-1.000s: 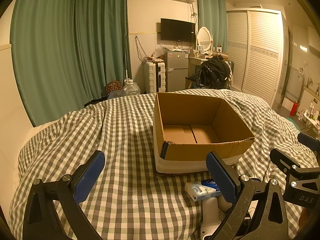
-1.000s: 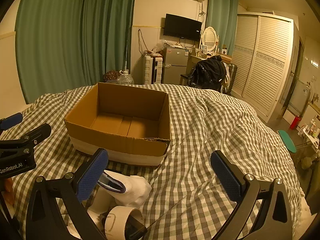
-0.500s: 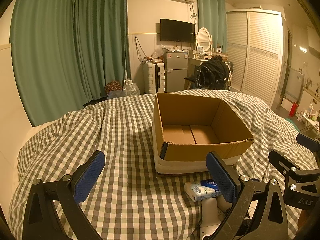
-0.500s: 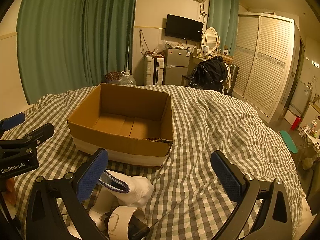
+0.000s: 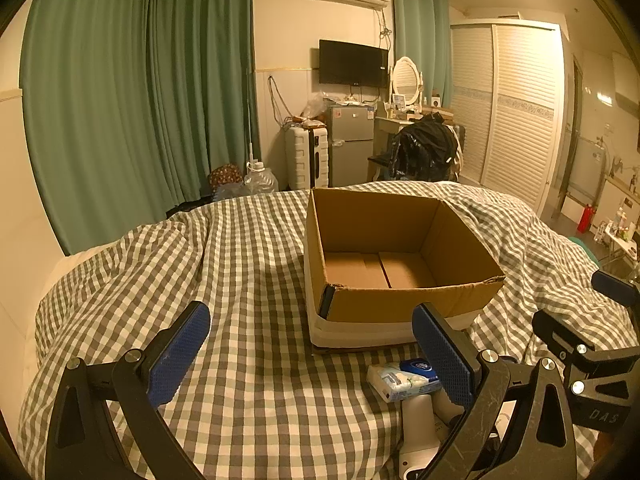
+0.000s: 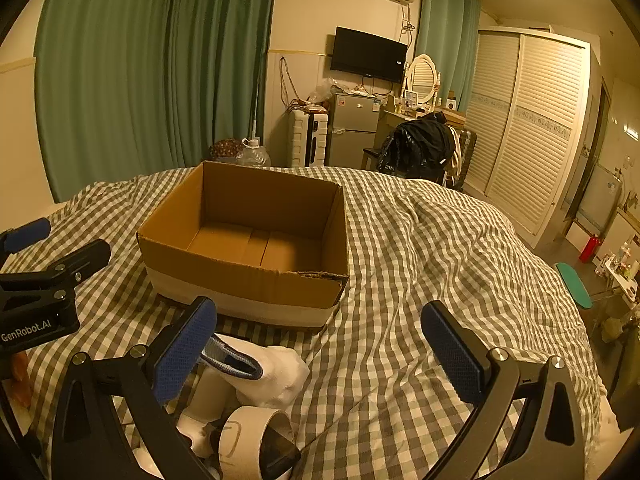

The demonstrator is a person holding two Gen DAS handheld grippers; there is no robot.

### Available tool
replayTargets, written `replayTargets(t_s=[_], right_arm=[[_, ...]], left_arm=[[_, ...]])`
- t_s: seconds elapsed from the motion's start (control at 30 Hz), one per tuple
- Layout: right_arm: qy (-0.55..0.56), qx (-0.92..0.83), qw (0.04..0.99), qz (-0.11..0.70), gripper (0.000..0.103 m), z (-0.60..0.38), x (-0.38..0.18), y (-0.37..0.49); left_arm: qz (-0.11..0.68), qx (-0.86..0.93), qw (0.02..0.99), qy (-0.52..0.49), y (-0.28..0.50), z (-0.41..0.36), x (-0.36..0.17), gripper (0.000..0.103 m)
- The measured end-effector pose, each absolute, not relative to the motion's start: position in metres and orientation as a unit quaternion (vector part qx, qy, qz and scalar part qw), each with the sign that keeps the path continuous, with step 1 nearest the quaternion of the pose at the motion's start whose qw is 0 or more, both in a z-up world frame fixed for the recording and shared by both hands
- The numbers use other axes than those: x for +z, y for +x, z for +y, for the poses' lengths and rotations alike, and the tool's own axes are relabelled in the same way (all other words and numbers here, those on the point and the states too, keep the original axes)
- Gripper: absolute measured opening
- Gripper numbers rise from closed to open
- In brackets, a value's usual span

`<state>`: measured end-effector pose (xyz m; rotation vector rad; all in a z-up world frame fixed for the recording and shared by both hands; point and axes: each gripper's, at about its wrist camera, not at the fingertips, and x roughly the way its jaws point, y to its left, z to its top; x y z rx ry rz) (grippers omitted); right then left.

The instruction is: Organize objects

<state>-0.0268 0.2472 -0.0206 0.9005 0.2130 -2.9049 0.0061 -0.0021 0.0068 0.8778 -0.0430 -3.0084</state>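
We see both the left gripper (image 5: pixel 312 354) and right gripper (image 6: pixel 318 346) spread wide, holding nothing. The cardboard box (image 5: pixel 394 258) sits on the checked bedcover (image 5: pixel 240 280); tissue pack (image 5: pixel 396 380) and sock (image 6: pixel 276 372) lie before it, partly hidden.

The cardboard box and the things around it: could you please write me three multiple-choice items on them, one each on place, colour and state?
1. Where does the box sit?
A. on the checked bedspread
B. on the floor
C. on the fridge

2. What colour are the pads of the right tool?
A. red
B. blue
C. white

3. What is the box's state?
A. taped shut
B. full
C. open and empty

Answers: 1 A, the checked cloth lies all around it; 2 B, both pads show blue; 3 C, its bare bottom is visible from above.
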Motion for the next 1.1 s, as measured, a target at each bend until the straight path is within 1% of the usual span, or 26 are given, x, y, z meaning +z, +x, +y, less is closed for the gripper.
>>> replayTargets(t_s=[0.3,0.63,0.83,0.9,1.0,1.07,1.1], right_arm=[[0.308,-0.947,0.050,0.078,0.103,0.240,-0.023,-0.014],[0.376,-0.919,0.079,0.090,0.103,0.225,-0.067,0.002],[0.396,-0.907,0.079,0.121,0.103,0.215,-0.089,-0.002],[0.408,-0.902,0.080,0.117,0.100,0.218,-0.097,-0.003],[0.423,-0.897,0.079,0.104,0.086,0.223,-0.104,-0.008],[0.429,-0.895,0.082,0.091,0.071,0.228,-0.106,-0.009],[0.431,-0.894,0.086,0.084,0.070,0.230,-0.106,-0.009]], left_arm=[[-0.019,-0.957,0.007,0.289,0.019,-0.003,0.003,0.103],[-0.020,-0.942,0.036,0.332,0.028,-0.014,-0.028,0.103],[-0.015,-0.931,0.035,0.363,0.028,-0.014,-0.048,0.103],[-0.016,-0.927,0.030,0.373,0.027,-0.010,-0.055,0.103],[-0.021,-0.924,0.021,0.382,0.025,-0.002,-0.061,0.103],[-0.027,-0.922,0.017,0.387,0.025,0.002,-0.063,0.103],[-0.031,-0.921,0.016,0.389,0.025,0.004,-0.064,0.103]])
